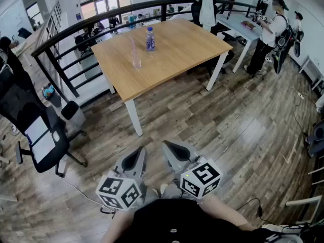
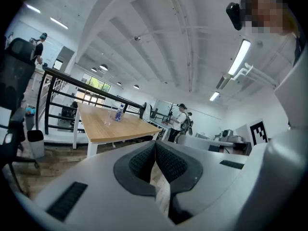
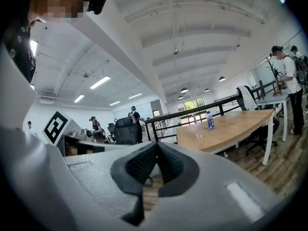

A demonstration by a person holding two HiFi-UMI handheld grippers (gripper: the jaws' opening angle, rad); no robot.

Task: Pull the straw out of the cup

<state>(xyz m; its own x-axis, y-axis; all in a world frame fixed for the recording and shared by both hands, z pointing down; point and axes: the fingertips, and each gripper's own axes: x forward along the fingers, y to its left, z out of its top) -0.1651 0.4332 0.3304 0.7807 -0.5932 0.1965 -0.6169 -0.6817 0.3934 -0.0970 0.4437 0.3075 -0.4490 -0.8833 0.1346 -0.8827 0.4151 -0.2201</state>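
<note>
**Inspector:** State of the claws?

**Assessor:** The left claw (image 2: pixel 155 150) and the right claw (image 3: pixel 156 150) are both closed and hold nothing. Their dark, ribbed pads meet inside smooth grey shells. Both are held well short of the light wooden worktop (image 1: pixel 177 49).

**Inspector:** Location of the task items?

**Assessor:** The clear round cup (image 1: pixel 136 61) stands on the worktop, towards its left edge. The thin pale straw (image 1: pixel 133 47) rises from it at a slant. A blue-labelled plastic water bottle (image 1: pixel 150 38) stands further in on the worktop.

**Inspector:** Recommendation?

**Assessor:** Close in on the worktop first. The cup looks light and slick, so I judge it should be steadied with one claw. The other claw should open, pinch the straw above the rim and draw it out along its own slant. The grip should be gentle, because the straw would likely crush.
</note>
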